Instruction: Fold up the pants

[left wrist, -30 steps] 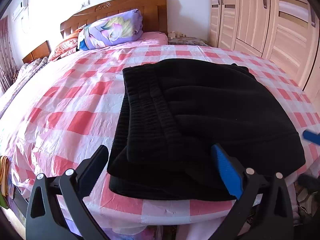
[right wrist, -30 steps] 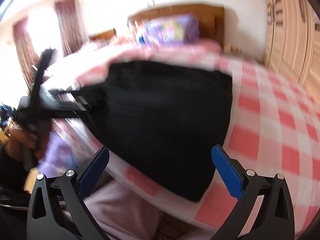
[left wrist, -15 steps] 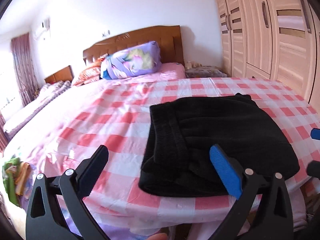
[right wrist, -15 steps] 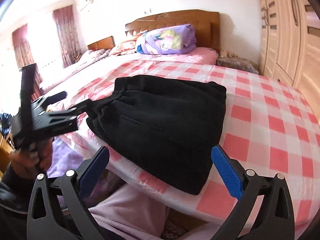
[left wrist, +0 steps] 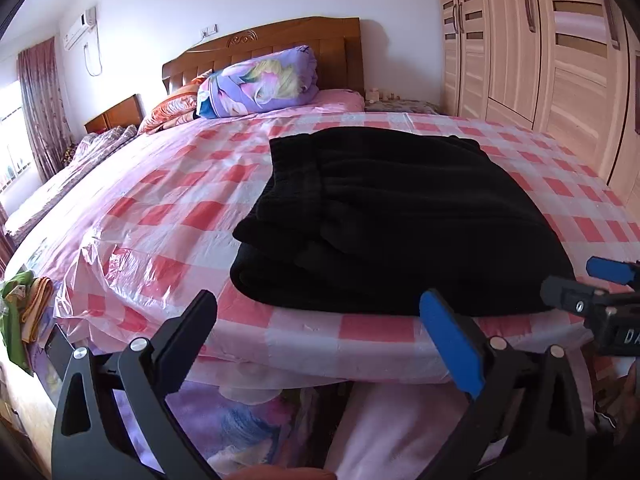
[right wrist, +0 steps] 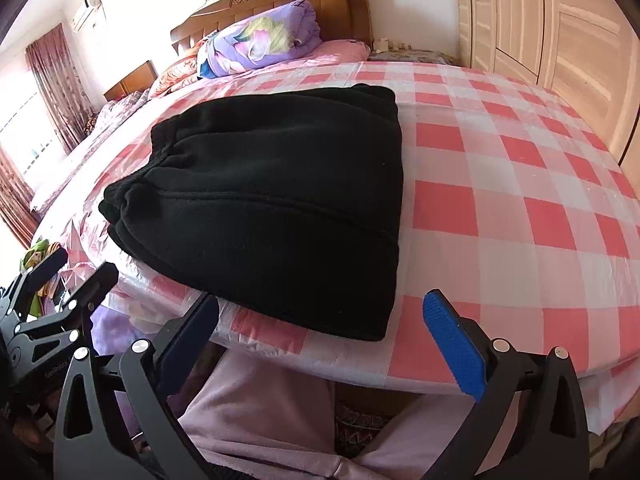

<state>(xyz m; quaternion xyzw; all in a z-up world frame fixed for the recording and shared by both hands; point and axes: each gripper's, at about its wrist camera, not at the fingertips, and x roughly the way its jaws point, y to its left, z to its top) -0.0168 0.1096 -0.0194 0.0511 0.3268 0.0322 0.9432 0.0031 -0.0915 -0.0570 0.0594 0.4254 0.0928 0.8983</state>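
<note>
The black pants point(left wrist: 400, 224) lie folded in a thick stack on the pink checked bed cover point(left wrist: 168, 216), close to the bed's front edge. The same pants point(right wrist: 280, 200) fill the middle of the right wrist view, waistband end to the left. My left gripper point(left wrist: 320, 320) is open and empty, held just off the front edge, short of the pants. My right gripper point(right wrist: 320, 320) is also open and empty, back from the stack's near corner. Each gripper shows at the side of the other's view.
A purple floral pillow point(left wrist: 260, 80) rests against the wooden headboard point(left wrist: 280, 40). A light wooden wardrobe point(left wrist: 540, 48) runs along the right. Crinkled clear plastic point(left wrist: 104, 272) covers the bed's front left corner. A person's light pink trousers point(right wrist: 260, 408) stand below the edge.
Both grippers have pulled back from the folded pants toward the bed's front edge, and they stay open. The pants have not moved.
</note>
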